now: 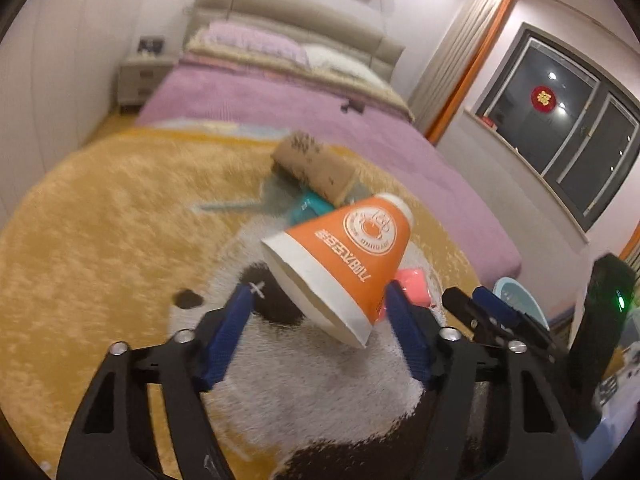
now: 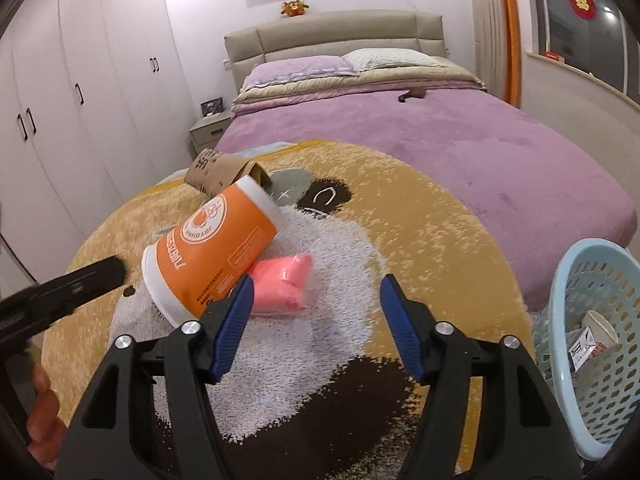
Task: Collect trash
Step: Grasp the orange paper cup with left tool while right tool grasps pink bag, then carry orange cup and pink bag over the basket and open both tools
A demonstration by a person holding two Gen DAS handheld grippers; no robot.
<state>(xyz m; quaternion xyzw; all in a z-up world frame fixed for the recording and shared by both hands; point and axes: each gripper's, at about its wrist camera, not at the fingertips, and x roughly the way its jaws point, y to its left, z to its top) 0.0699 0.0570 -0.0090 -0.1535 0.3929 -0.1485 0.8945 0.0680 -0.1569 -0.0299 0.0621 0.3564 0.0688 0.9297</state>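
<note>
An orange and white paper cup lies on its side on the yellow blanket, its open mouth toward me. My left gripper is open with the cup's rim between its blue fingertips, not clamped. The cup also shows in the right wrist view. A pink packet lies beside it, a brown paper tube behind it. A teal item lies between tube and cup. My right gripper is open and empty, just right of the pink packet.
A light blue mesh basket with some trash inside stands at the right of the bed. The purple bed stretches back to the headboard. White wardrobes line the left wall. A window is at right.
</note>
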